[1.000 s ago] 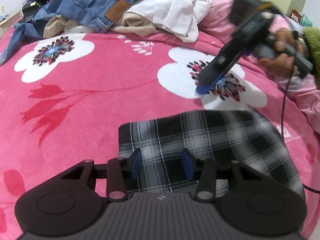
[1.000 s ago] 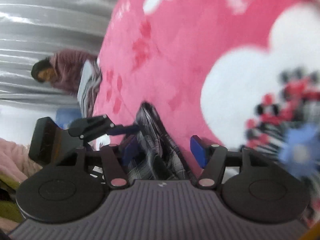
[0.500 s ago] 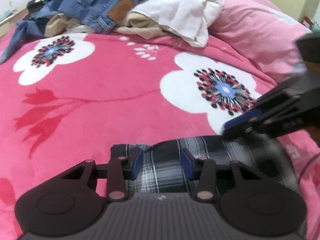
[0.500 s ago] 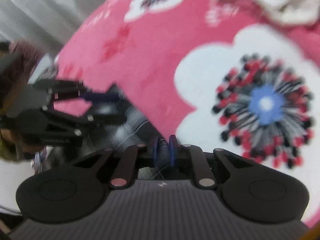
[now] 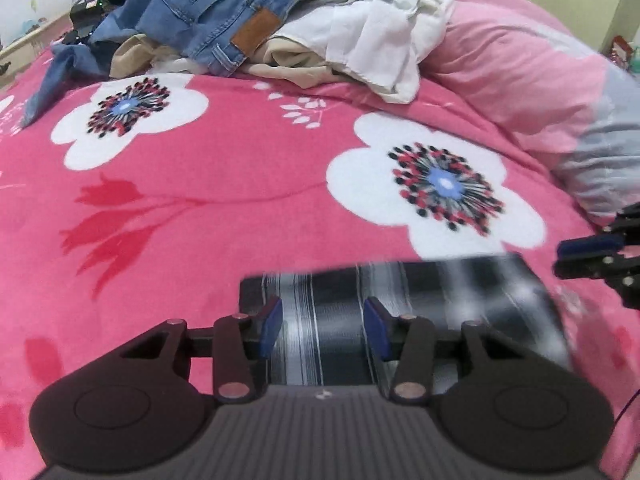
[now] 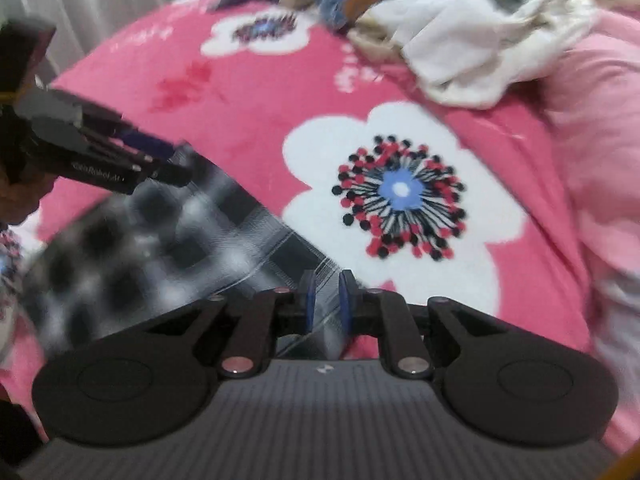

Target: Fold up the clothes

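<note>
Plaid garment spread on pink floral blanket, blurred, its far edge short of a white flower print. Left gripper above its near part, jaws partly spread and opening, cloth between them, contact not discernible. Right gripper nearly closed, pinching the garment's corner. Heap of jeans and white clothing well apart at the far end.

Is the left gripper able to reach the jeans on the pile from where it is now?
Probably not at once. The left gripper sits over the checked cloth near the front, while the jeans lie at the far side of the pink blanket. Nothing blocks the way.
</note>
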